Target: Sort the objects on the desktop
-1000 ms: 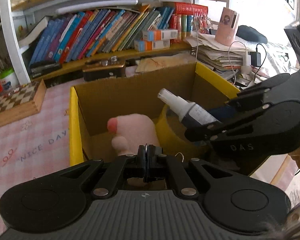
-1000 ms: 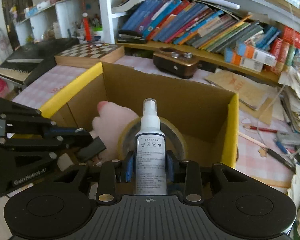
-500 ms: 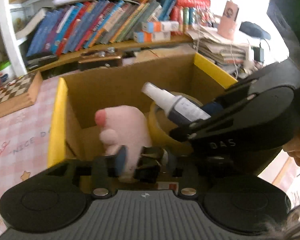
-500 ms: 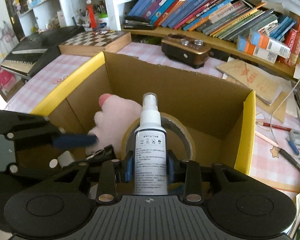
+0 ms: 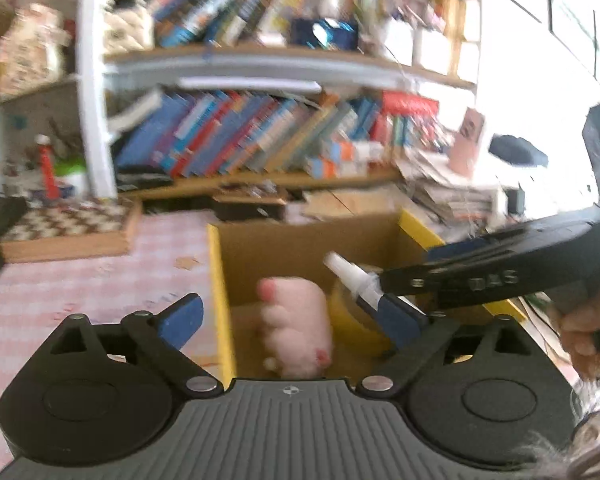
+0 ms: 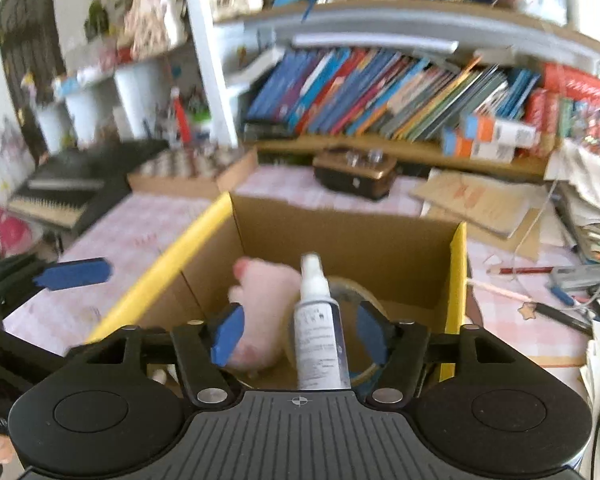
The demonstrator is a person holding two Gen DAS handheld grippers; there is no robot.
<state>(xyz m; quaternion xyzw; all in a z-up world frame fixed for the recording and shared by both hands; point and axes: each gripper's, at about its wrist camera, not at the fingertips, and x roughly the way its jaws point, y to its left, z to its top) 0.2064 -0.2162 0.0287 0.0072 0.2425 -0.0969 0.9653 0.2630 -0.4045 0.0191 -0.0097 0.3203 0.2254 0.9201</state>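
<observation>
A cardboard box with yellow rims holds a pink plush toy and a yellow tape roll. My left gripper hangs over the box's near left side, its jaws opening wide with nothing between them. My right gripper comes in from the right in the left wrist view. Its jaws are opening, and a white spray bottle stands between the blue pads without being pressed, over the tape roll.
A chessboard box lies at the far left and a brown box behind the carton. Book-filled shelves line the back. Paper stacks, pens and cables crowd the right. A person's hand grips the right handle.
Both grippers went from shut to open and lifted back from the box. The right one let go of the spray bottle, which stays between its pads.
</observation>
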